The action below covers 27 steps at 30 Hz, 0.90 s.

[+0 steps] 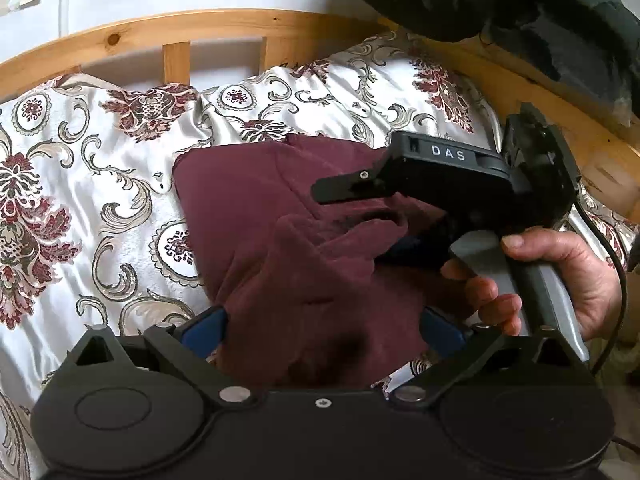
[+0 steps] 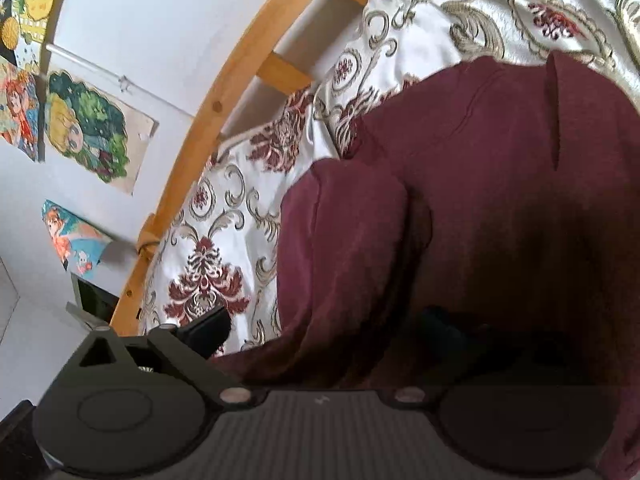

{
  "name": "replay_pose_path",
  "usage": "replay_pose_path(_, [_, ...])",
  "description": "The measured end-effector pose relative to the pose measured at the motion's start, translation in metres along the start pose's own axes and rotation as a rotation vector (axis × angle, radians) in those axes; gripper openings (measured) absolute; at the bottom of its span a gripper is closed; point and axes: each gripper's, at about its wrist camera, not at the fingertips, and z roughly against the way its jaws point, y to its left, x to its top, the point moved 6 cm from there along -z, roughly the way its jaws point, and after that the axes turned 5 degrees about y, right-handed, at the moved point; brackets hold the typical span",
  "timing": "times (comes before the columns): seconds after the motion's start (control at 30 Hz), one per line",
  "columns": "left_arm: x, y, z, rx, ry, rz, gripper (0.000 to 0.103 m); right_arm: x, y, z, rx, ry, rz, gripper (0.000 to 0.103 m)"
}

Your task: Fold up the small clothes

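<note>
While the maroon garment [image 1: 256,216] lies rumpled on the patterned bedspread [image 1: 80,184], the left tongs [image 1: 320,326] are spread wide, blue pads flanking a raised fold; a grip cannot be told. The right tongs [image 1: 360,216] are held agape over the cloth.

One maroon garment [image 1: 256,216] lies on one patterned bedspread [image 1: 80,184], with one wooden bed rail [image 1: 132,36] behind it. Two grippers are in view, the left gripper [image 1: 322,330] and the right gripper [image 1: 352,216], and one hand [image 1: 560,276] shows on the right one's grip. In the right wrist view four colourful drawings [image 2: 92,136] hang on the wall, and one dark cloth [image 1: 500,0] hangs at the top right of the left wrist view.
</note>
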Motion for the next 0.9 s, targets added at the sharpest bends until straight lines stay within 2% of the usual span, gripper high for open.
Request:
replay_pose_path(0.07, [0.001,0.002,0.001,-0.004,-0.007,0.012,0.100,0.001,-0.002,0.002,-0.014,-0.014,-0.002,0.085])
replay_pose_path(0.17, [0.002,0.003,0.004,-0.006,-0.025,0.023,0.097,0.001,-0.007,0.001,-0.034,-0.012,-0.018,0.077])
replay_pose_path(0.23, [0.003,0.002,0.005,0.001,-0.035,0.015,0.091,0.000,-0.009,0.000,-0.048,-0.011,-0.019,0.072])
replay_pose_path(0.3, [0.003,0.001,0.005,0.010,-0.039,0.003,0.086,0.000,-0.010,-0.001,-0.068,-0.007,-0.007,0.061])
replay_pose_path(0.37, [0.002,0.000,0.006,0.018,-0.043,-0.008,0.081,0.001,-0.011,-0.001,-0.083,-0.011,0.000,0.045])
replay_pose_path(0.47, [0.003,0.000,0.007,0.022,-0.054,-0.020,0.074,0.002,-0.011,0.001,-0.096,-0.027,0.012,0.030])
replay_pose_path(0.53, [0.003,-0.002,0.008,0.026,-0.063,-0.034,0.061,0.004,-0.010,0.005,-0.107,-0.043,0.037,0.023])
replay_pose_path(0.57, [0.002,-0.003,0.008,0.026,-0.066,-0.044,0.058,0.005,-0.009,0.007,-0.114,-0.051,0.051,0.020])
replay_pose_path(0.63, [0.002,-0.006,0.009,0.026,-0.078,-0.069,0.048,0.007,-0.005,0.009,-0.116,-0.067,0.073,0.018])
replay_pose_path(0.73, [0.002,-0.011,0.010,0.006,-0.092,-0.081,0.040,0.009,-0.001,0.012,-0.121,-0.089,0.099,0.016])
replay_pose_path(0.9, [0.004,-0.024,0.006,-0.029,-0.127,-0.063,0.032,0.015,0.004,0.024,-0.144,-0.142,0.134,0.015])
